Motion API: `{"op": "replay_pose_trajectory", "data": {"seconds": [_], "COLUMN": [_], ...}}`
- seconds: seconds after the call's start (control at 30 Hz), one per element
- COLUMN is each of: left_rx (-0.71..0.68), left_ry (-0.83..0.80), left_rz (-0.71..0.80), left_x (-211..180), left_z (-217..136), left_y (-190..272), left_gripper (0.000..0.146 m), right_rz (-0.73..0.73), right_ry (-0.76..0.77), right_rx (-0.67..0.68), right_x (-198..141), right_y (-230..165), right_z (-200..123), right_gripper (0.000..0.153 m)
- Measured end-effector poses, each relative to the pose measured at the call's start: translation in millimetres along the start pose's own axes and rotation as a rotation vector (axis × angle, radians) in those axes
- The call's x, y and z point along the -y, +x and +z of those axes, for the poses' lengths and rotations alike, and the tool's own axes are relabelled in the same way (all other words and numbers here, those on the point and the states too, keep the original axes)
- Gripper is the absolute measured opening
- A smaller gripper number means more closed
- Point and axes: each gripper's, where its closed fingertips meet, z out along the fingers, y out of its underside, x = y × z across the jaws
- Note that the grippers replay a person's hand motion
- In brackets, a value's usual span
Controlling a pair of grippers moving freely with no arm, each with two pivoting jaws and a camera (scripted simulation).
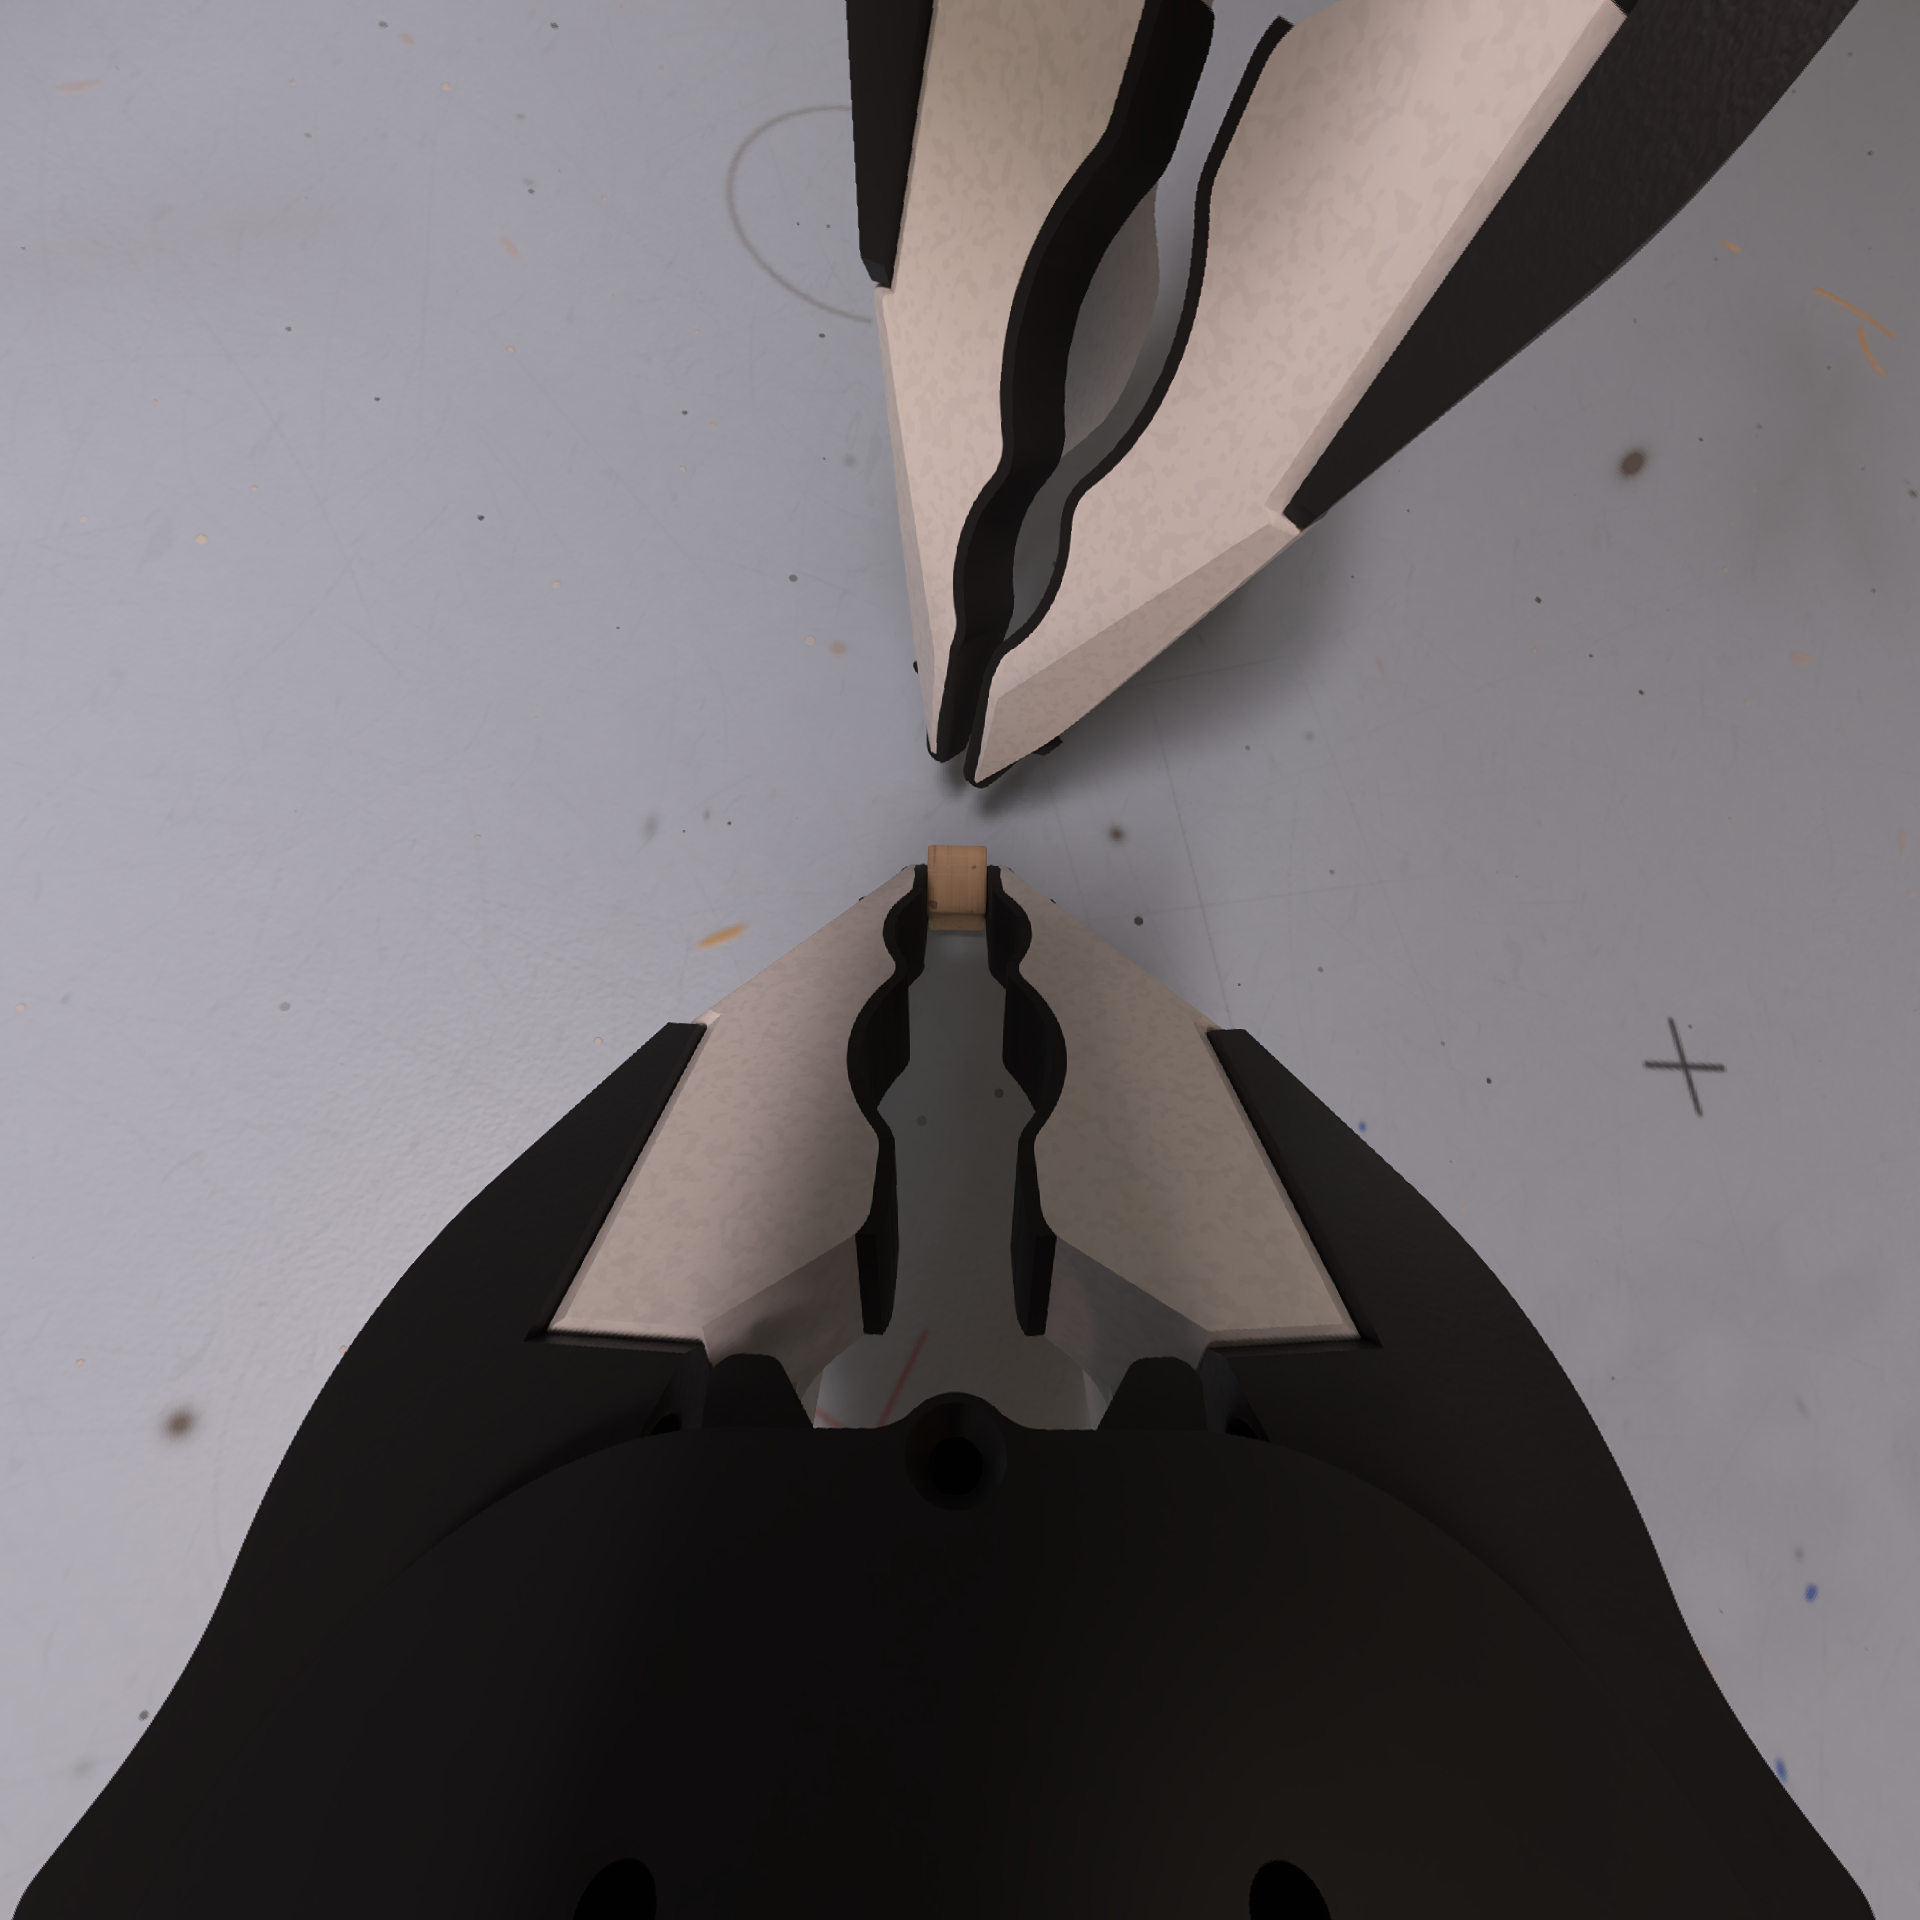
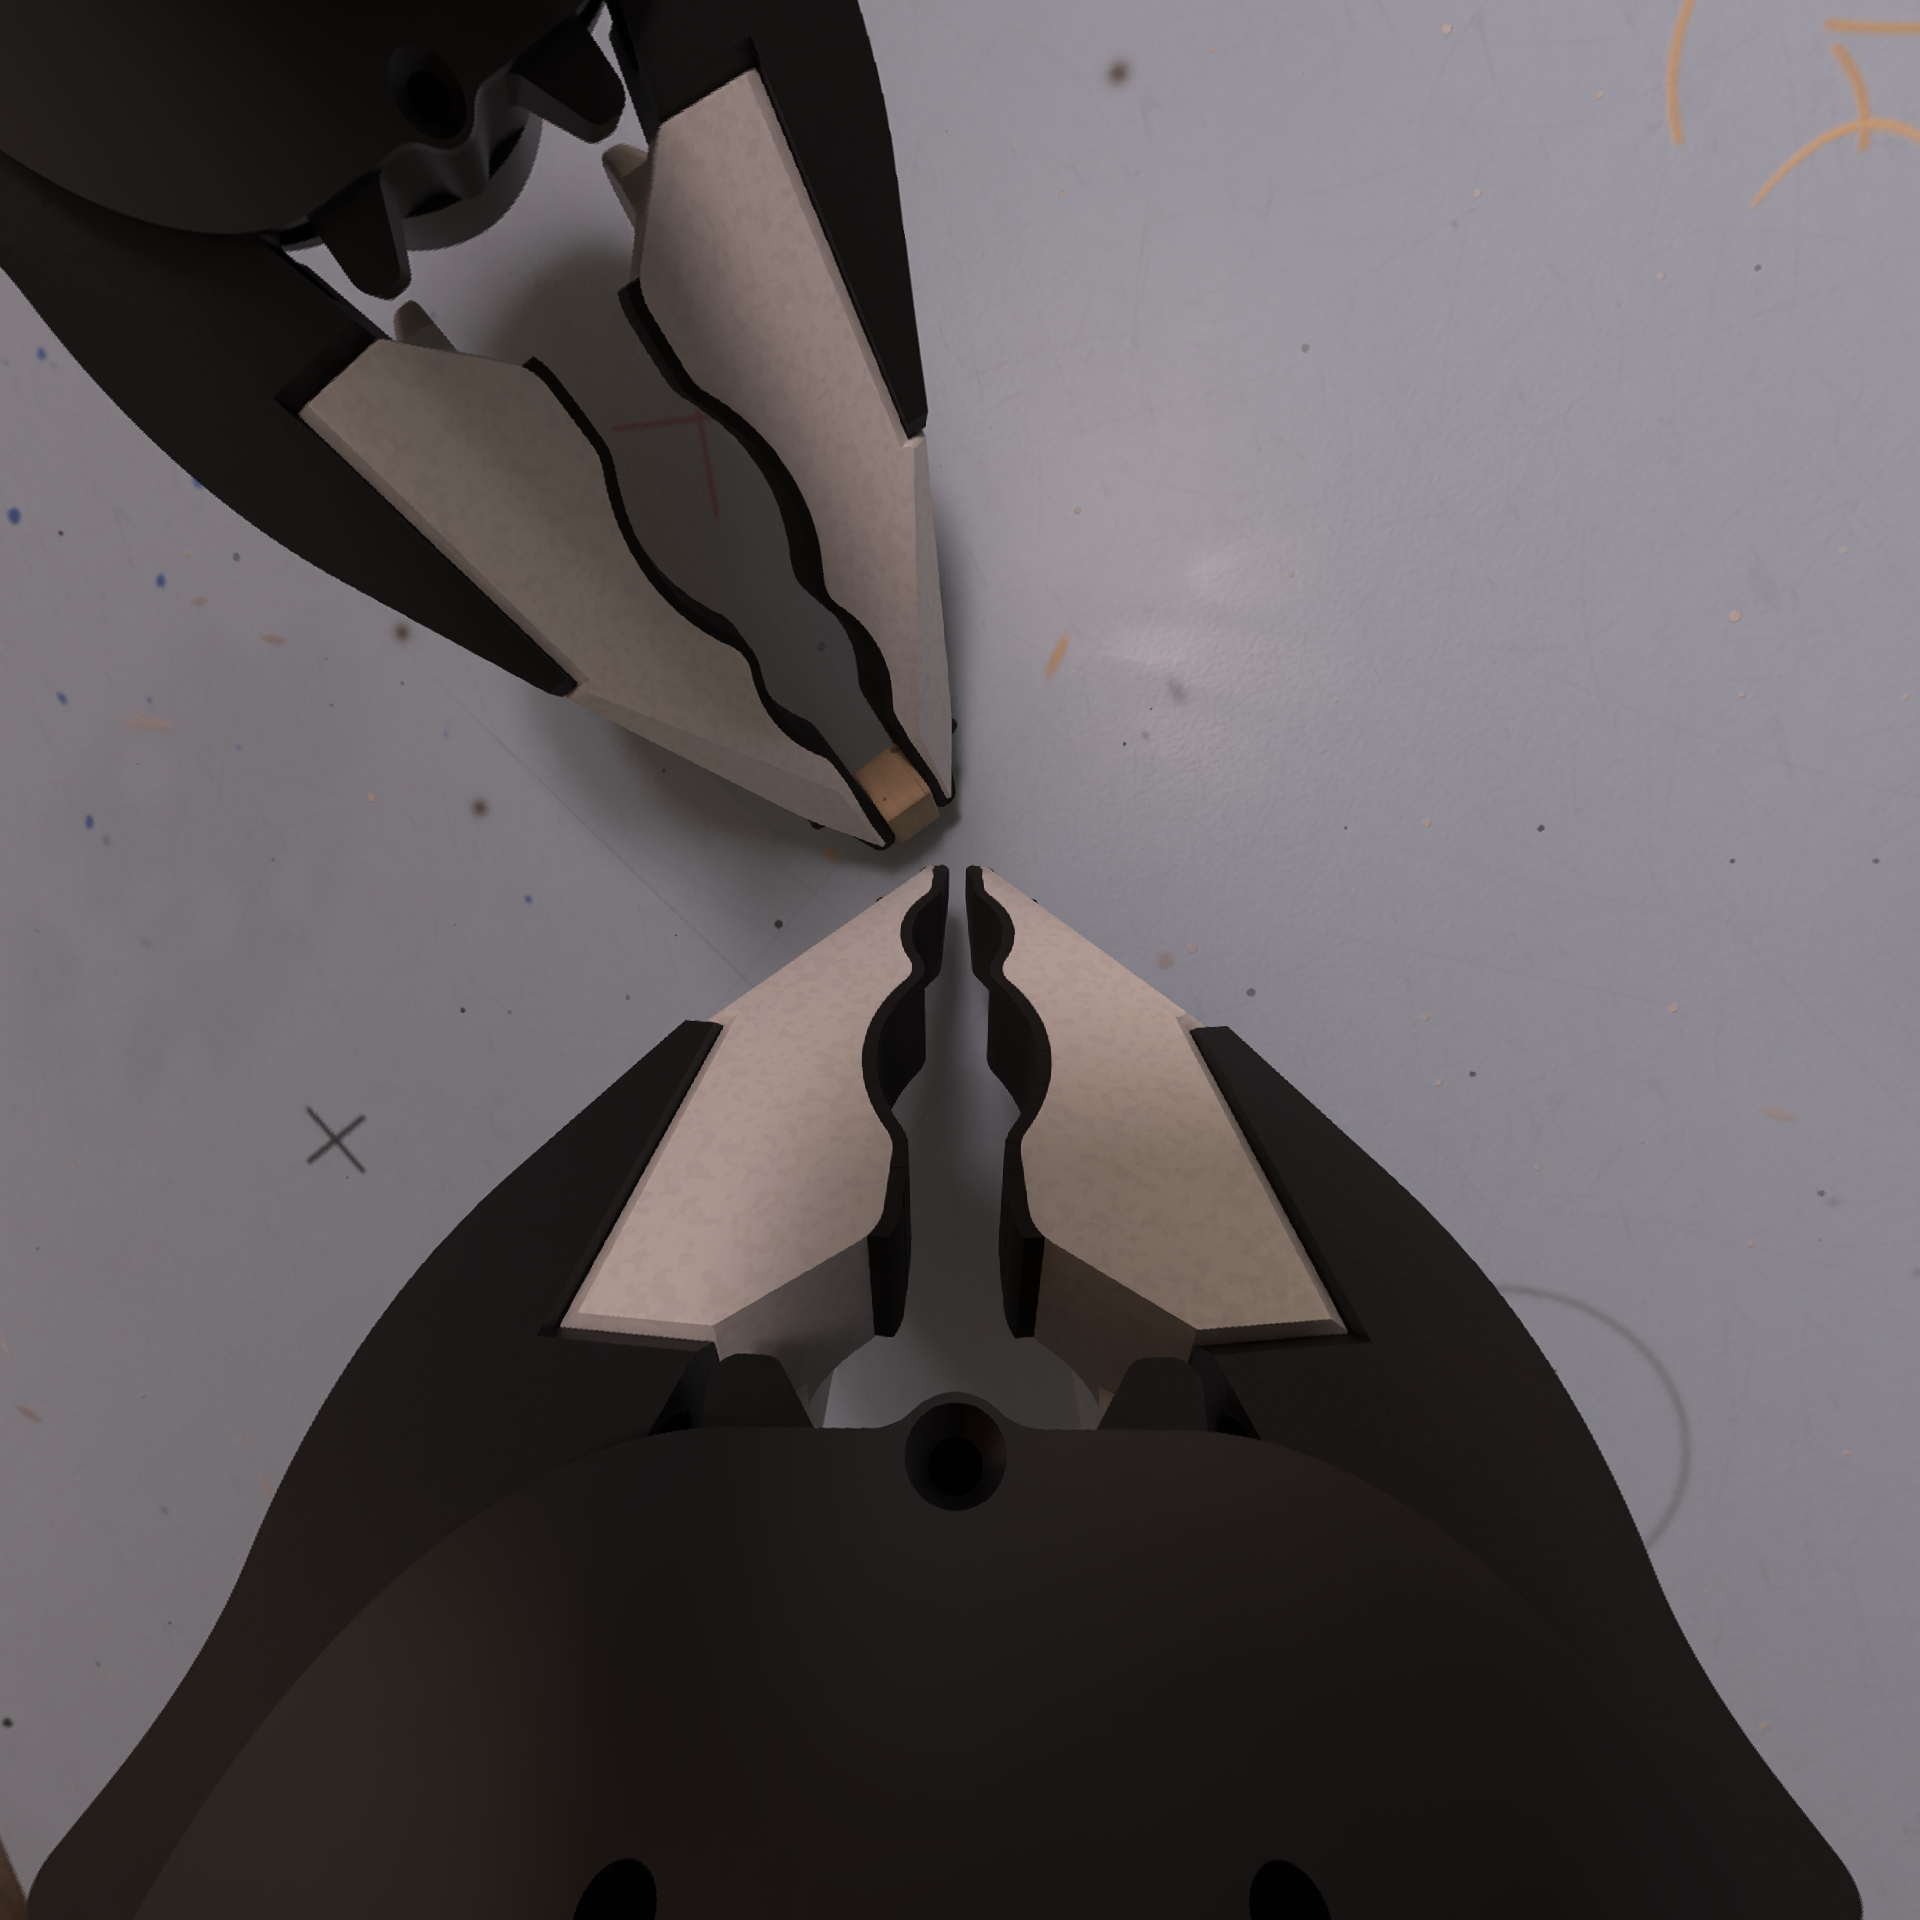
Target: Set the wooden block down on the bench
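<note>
A small pale wooden block (image 1: pixel 957 883) sits pinched between the fingertips of my left gripper (image 1: pixel 957 889), over the grey bench (image 1: pixel 416 623). In the right wrist view the block (image 2: pixel 902 800) shows between the left gripper's tips (image 2: pixel 914 805) at upper left. My right gripper (image 2: pixel 957 878) is shut and empty, its tips a small gap from the block. It enters the left wrist view (image 1: pixel 958 756) from the top, pointing at the left gripper's tips. Whether the block touches the bench I cannot tell.
The bench is speckled with dots and scratches. A pencilled cross (image 1: pixel 1685 1065) lies right of my left gripper and shows in the right wrist view (image 2: pixel 337 1141). A faint drawn circle (image 1: pixel 769 229) lies beyond, also in the right wrist view (image 2: pixel 1652 1423). Orange scribbles (image 2: pixel 1839 135) mark one corner.
</note>
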Motion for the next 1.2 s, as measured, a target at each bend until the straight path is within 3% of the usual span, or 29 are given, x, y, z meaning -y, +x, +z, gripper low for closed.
{"op": "replay_pose_trajectory", "data": {"seconds": [0.97,1.2], "left_rx": [-0.002,0.009], "left_ry": [-0.034,-0.059], "left_rz": [-0.019,-0.02], "left_x": [-5.1,-7.1], "left_z": [-2.3,-2.3], "left_y": [-0.1,-0.7], "left_gripper": [0.01,0.01], "right_rz": [-0.111,-0.042], "right_ry": [-0.045,-0.011], "right_rx": [-0.075,-0.023], "right_x": [5.2,5.0], "right_y": [-4.3,-3.9], "right_z": [4.0,3.6], "right_gripper": [0.003,0.003]}}
